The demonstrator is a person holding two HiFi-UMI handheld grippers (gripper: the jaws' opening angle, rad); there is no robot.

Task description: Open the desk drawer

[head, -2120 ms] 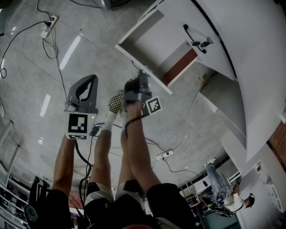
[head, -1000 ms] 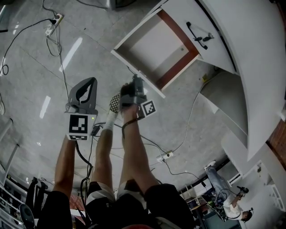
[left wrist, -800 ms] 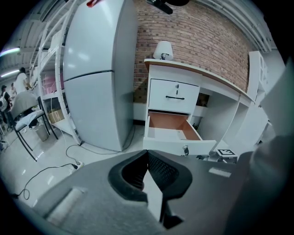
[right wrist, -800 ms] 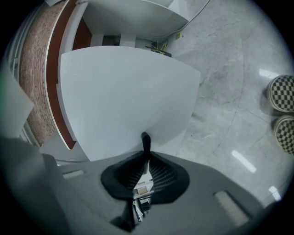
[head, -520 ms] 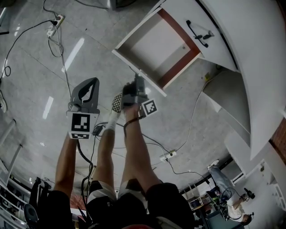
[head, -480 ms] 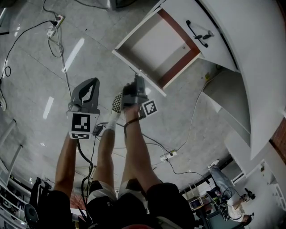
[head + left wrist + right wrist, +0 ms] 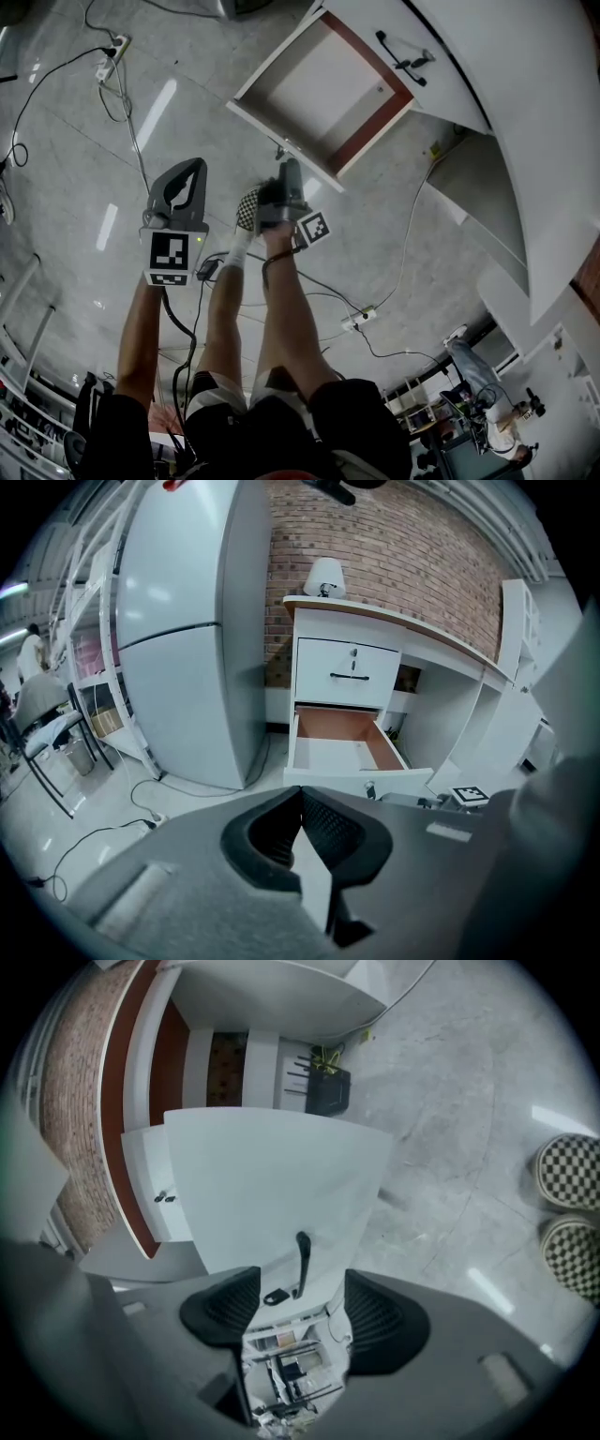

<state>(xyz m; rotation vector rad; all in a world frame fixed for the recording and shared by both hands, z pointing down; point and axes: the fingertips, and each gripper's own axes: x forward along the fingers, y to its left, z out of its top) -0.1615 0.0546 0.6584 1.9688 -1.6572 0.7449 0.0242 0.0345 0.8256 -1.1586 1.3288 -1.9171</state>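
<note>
I have the desk drawer standing pulled out from the white desk, its pale bottom and reddish-brown inner walls open to the head view, below the upper drawer, which is closed flush with its black handle across the front. The right gripper sits just in front of the open drawer's white front panel, low above the grey floor. Its jaws have just been opening and now stand wide apart, released. The drawer's black handle stands between the two ribbed pads, and neither pad presses on it. From the head view this gripper points at the drawer's near edge, with its marker cube behind it. The left gripper hangs well to the side of the drawer, jaws clenched with their tips meeting and nothing between them. In its view the open drawer lies straight ahead beside a tall grey cabinet, with a brick wall behind the desk and a small lamp on the desktop. In the head view the left gripper hovers over the floor, apart from the furniture. A checkered shoe rests on the floor just beside the right gripper, and a power strip with its cable lies further back.
</note>
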